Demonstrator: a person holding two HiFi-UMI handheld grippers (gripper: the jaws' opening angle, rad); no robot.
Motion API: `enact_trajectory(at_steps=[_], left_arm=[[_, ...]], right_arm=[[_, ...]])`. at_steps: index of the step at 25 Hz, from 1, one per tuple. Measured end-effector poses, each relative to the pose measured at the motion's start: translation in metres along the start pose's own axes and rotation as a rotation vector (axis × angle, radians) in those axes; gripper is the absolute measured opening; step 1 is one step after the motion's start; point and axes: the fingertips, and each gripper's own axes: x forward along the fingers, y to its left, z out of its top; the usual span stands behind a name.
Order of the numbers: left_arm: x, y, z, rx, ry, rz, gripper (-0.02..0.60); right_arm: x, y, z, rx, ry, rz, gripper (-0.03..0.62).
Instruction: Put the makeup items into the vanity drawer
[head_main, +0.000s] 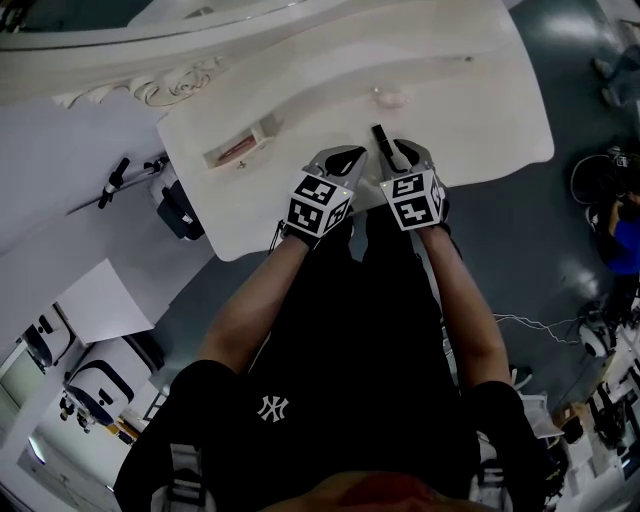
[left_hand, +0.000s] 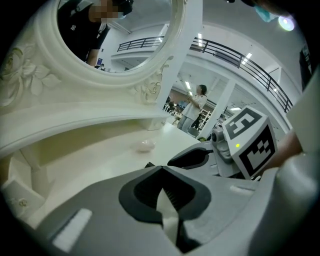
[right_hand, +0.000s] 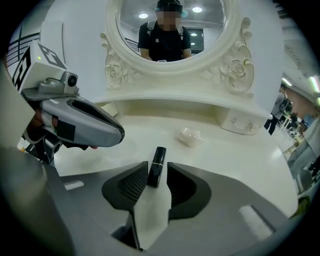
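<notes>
A black lipstick tube (right_hand: 157, 166) stands between the jaws of my right gripper (right_hand: 157, 174), which is shut on its near end; its far end points at the mirror. In the head view the lipstick (head_main: 380, 138) sticks out beyond the right gripper (head_main: 404, 156) over the white vanity top (head_main: 470, 110). My left gripper (head_main: 338, 162) sits just left of it, shut with nothing between its pads (left_hand: 161, 171). A small pale pink item (head_main: 390, 98) lies farther back on the vanity (right_hand: 190, 135). A small drawer (head_main: 240, 150) stands open at the left with something pink inside.
An oval mirror (right_hand: 170, 30) in a carved white frame rises behind the vanity top. A small closed drawer with knobs (right_hand: 241, 125) sits at the back right. The near table edge is by the person's legs. Carts and equipment stand on the floor at both sides.
</notes>
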Motion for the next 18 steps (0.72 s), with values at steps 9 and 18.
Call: enact_trajectory(at_steps=[9,18], left_arm=[[0.007,0.01,-0.008,-0.03,0.014,0.02,0.0],[-0.001,0.02,-0.012,-0.053,0.008,0.039,0.0]], right_arm=[[0.023,0.001,-0.001,-0.009,0.037,0.011,0.166],[0.031,0.002,-0.005,-0.055,0.073,0.023,0.121]])
